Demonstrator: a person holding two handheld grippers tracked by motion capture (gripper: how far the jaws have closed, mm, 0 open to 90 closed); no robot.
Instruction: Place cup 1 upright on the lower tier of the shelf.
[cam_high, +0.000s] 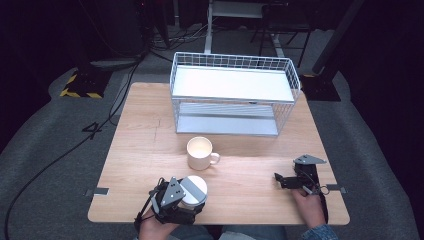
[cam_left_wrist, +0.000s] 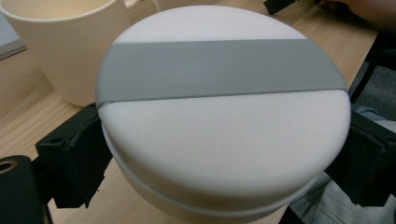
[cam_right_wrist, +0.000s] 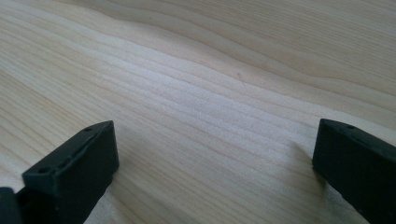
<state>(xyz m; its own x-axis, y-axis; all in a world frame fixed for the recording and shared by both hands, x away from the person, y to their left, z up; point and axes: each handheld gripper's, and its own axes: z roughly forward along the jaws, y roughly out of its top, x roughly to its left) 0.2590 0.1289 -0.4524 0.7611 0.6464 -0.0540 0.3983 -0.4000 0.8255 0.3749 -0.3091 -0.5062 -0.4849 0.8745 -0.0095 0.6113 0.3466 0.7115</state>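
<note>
A round white container (cam_high: 195, 186) with a grey band across its lid (cam_left_wrist: 219, 70) sits near the table's front edge, left of centre. My left gripper (cam_high: 189, 201) is shut on it, its black jaws pressing the container's two sides just below the lid (cam_left_wrist: 224, 154). Whether the container rests on the wood or hangs just above it, I cannot tell. A cream mug (cam_high: 201, 152) stands just behind it, handle to the right, and shows at the upper left as the cream mug (cam_left_wrist: 65, 42). My right gripper (cam_high: 280, 181) rests open at the front right, jaws wide apart over bare wood (cam_right_wrist: 215, 163).
A white wire rack (cam_high: 234, 95) with two white shelves stands at the back of the wooden table (cam_high: 140, 150). Bare wood lies between the mug and the right gripper. Cables cross the grey floor to the left.
</note>
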